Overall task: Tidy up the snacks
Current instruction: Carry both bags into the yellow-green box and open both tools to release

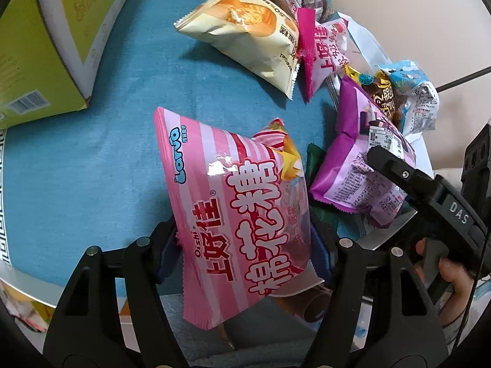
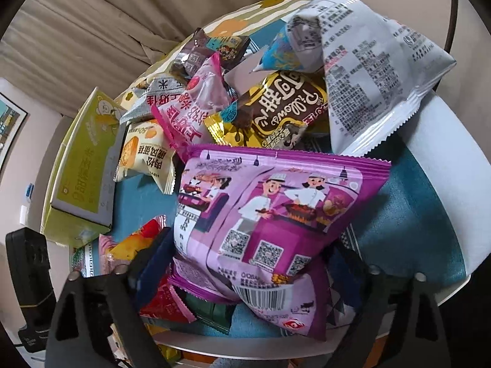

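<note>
Your left gripper (image 1: 245, 245) pinches the pink striped bag (image 1: 236, 208) above the blue tablecloth (image 1: 92, 165); the green box (image 1: 46, 46) sits at ten o'clock. Your right gripper (image 2: 248, 263) clamps the purple bag (image 2: 270, 214), the snack pile (image 2: 245, 92) at twelve, beige curtain (image 2: 92, 30) behind.
</note>
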Available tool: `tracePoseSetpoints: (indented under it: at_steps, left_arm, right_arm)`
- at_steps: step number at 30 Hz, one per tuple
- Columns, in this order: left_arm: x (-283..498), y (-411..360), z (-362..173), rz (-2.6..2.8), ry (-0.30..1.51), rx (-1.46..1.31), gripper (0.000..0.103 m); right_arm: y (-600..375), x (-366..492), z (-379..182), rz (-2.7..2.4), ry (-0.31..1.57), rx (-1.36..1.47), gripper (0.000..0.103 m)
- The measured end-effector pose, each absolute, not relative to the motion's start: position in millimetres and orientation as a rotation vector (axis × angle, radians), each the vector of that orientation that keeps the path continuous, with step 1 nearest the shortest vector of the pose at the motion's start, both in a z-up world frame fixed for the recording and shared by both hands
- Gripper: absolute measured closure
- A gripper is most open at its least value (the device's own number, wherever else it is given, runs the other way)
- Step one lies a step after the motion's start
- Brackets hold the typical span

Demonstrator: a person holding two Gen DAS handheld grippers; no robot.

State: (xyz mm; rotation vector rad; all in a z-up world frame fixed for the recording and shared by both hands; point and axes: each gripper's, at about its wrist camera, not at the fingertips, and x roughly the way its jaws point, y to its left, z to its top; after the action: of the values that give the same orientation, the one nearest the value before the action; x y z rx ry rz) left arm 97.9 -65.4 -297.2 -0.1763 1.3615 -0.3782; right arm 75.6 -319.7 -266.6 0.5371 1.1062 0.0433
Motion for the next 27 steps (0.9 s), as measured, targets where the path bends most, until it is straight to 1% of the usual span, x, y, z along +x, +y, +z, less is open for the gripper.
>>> tracePoseSetpoints:
  at_steps: [1,7,12,17,27]
  left_arm:
    - [98,-64,-296,-0.378,1.361,-0.179,0.037]
    - [96,-57,-286,-0.369,1.342,-0.189,0.038]
    - [91,-49,-265,-0.36,1.303,-0.193,0.038]
    - [86,-40,-232,-0.343,1.237,-0.201,0.038]
    - [79,-10,-140,-0.261,1.032,-0.213,0.038]
  right_arm:
    - [-318,76,-266,0.045,1.107,0.536,0.028]
    - [-312,76,-259,0.05,1.092,0.511,0.035]
    - [-312,73,-246,0.059,1.057,0.5,0.036]
    - [-312,69,-225,0.079,1.02,0.488,0.036]
    - [-296,75,-143,0.185,0.879,0.368,0.036]
